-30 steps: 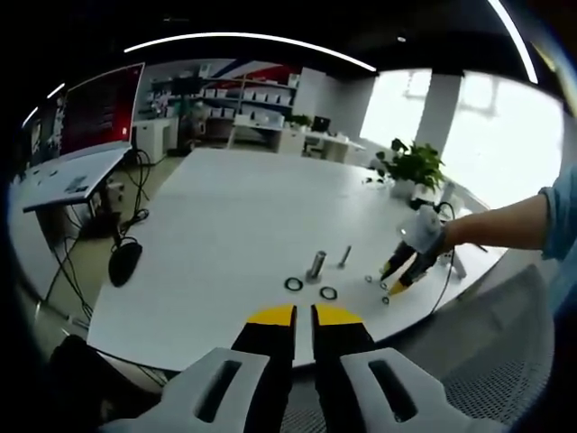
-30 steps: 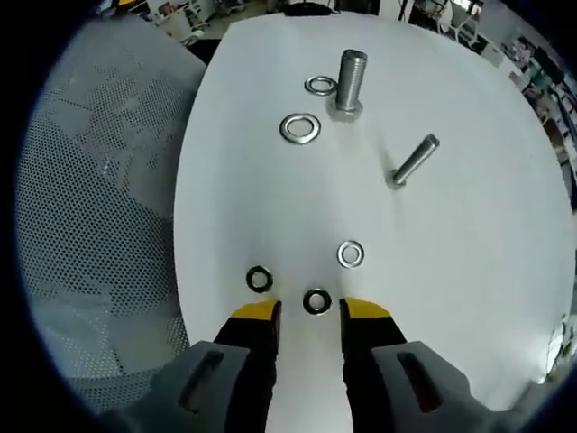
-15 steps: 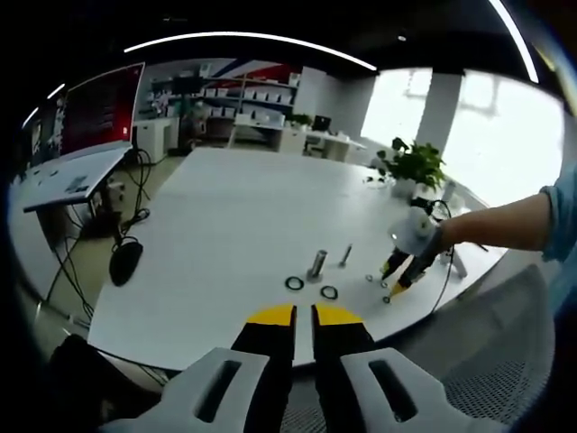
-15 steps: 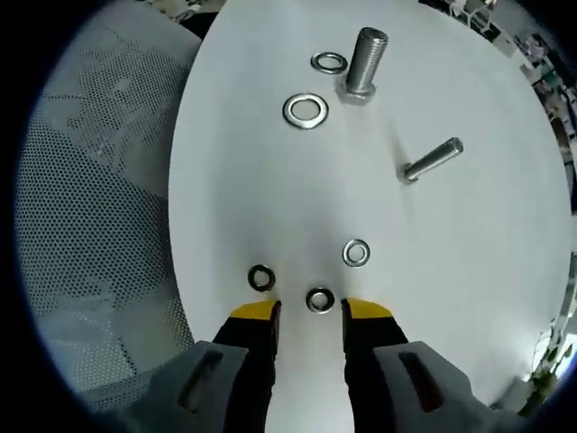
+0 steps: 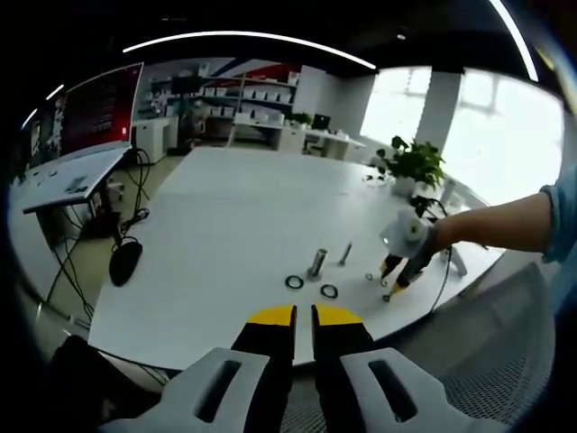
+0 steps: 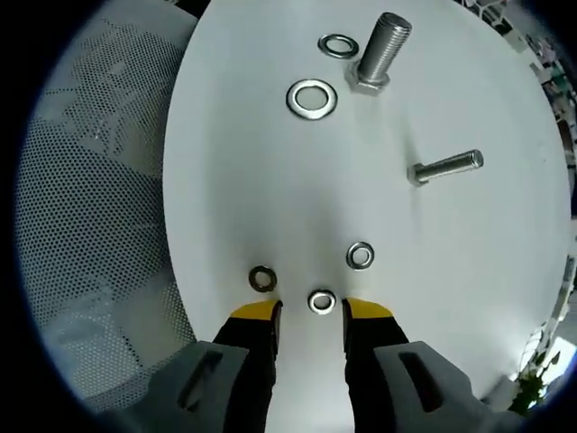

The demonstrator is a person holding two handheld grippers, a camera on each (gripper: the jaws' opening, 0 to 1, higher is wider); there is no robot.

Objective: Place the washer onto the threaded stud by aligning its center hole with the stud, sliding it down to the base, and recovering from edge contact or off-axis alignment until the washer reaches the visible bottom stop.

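Observation:
In the right gripper view, my right gripper (image 6: pixel 311 311) is open just above the white table (image 6: pixel 270 189), with a small washer (image 6: pixel 321 301) lying between its yellow tips. Two more small washers (image 6: pixel 262 279) (image 6: pixel 360 255) lie close by. Farther off, a large threaded stud (image 6: pixel 382 50) stands upright on its hex head with two large washers (image 6: pixel 312 98) (image 6: pixel 338 45) beside it. A thinner stud (image 6: pixel 446 167) stands to the right. In the left gripper view, my left gripper (image 5: pixel 303 315) is shut and held back from the table edge; the large stud (image 5: pixel 316 263) and the right gripper (image 5: pixel 394 281) show beyond.
A grey mesh chair back (image 6: pixel 90 225) lies along the table's near edge. In the left gripper view a potted plant (image 5: pixel 412 167) stands at the table's far right, a black mouse (image 5: pixel 124 262) hangs off the left, and desks and shelves fill the background.
The right gripper has rotated slightly and edged forward, bringing the small washer further between its tips. The left gripper has stayed still.

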